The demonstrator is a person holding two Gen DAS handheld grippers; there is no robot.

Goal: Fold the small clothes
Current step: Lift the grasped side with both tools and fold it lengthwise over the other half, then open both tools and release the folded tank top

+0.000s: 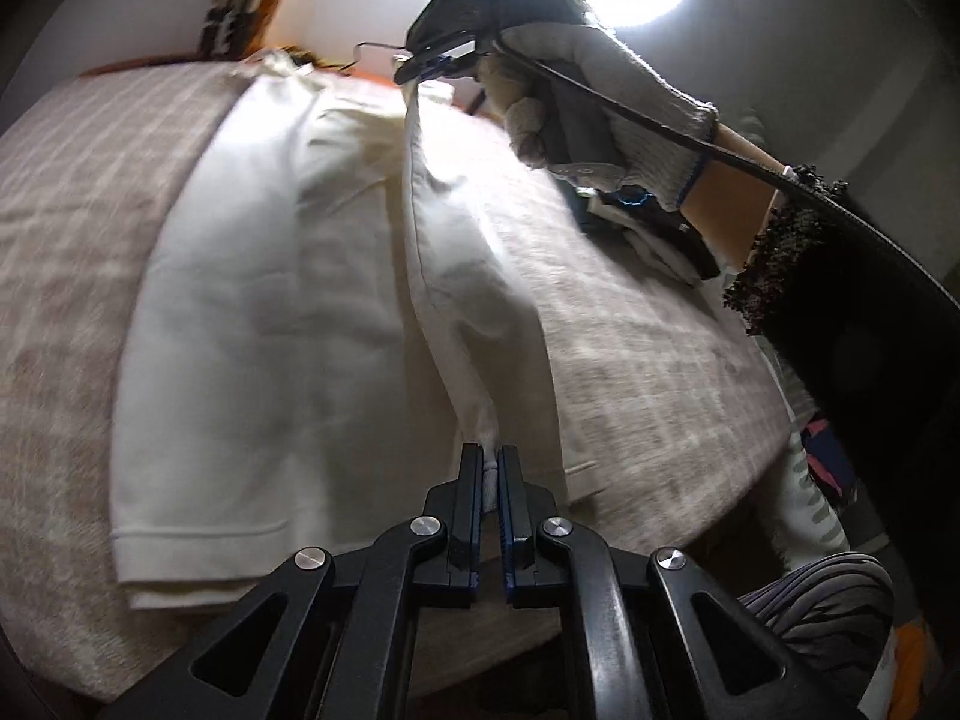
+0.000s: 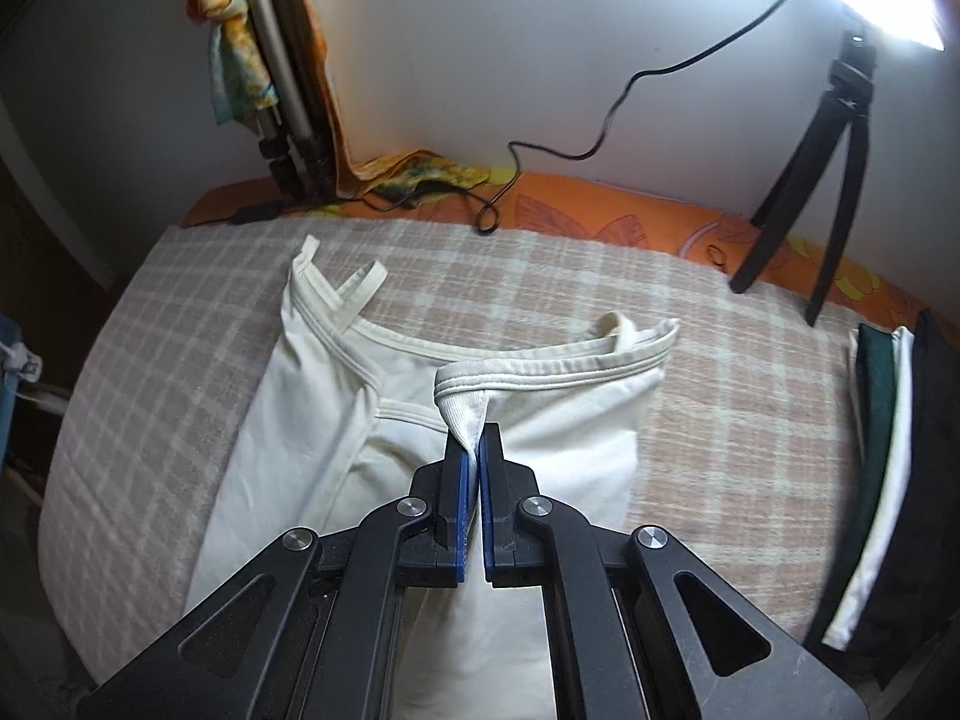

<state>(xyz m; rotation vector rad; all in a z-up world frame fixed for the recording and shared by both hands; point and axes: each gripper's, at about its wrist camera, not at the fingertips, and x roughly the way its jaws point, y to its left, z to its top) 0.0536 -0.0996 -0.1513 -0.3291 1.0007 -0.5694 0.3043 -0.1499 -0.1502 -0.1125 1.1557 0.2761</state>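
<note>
A cream sleeveless top (image 1: 258, 312) lies on a beige checked blanket (image 1: 72, 192). My left gripper (image 1: 491, 462) is shut on the top's bottom hem and holds that edge lifted. My right gripper (image 1: 429, 69), held in a gloved hand, is shut on the same edge at the shoulder end, so the side stands up as a taut ridge between them. In the right wrist view the right gripper (image 2: 475, 444) pinches a ribbed strap of the top (image 2: 312, 432), with the neckline and other strap spread on the blanket (image 2: 720, 432) beyond.
A stack of folded dark and white clothes (image 2: 888, 480) lies at the blanket's right edge. A small black tripod (image 2: 828, 138) stands at the back right. A stand's legs (image 2: 288, 120), a cable (image 2: 600, 144) and patterned cloth (image 2: 420, 171) are at the back by the wall.
</note>
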